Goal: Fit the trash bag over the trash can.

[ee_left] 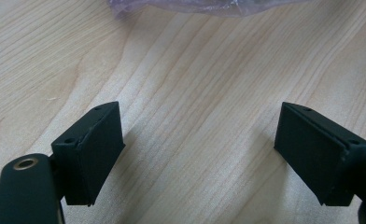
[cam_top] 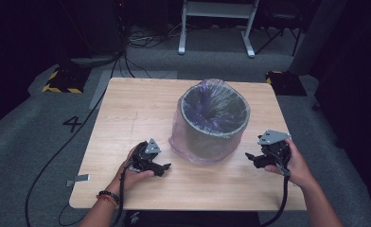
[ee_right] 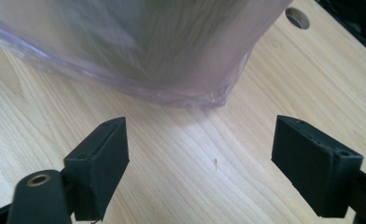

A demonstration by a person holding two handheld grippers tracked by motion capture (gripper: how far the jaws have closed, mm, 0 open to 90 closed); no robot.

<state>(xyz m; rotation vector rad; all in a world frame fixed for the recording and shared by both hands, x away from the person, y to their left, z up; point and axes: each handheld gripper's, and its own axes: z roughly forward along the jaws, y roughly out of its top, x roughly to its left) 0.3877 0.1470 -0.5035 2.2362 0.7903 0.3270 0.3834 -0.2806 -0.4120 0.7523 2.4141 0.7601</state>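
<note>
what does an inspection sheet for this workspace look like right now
surface: wooden table, bare apart from the bin.
job's things: grey bin upright mid-table, purple bag over its outside, bag hem on the wood.
clutter: nothing seen.
grippers: left hand-held gripper and right hand-held gripper open, either side of the bin, holding nothing.
cables: one trails from each gripper; a black cable on the floor at left.
surroundings: grey carpet, white frame legs beyond, dark room.
</note>
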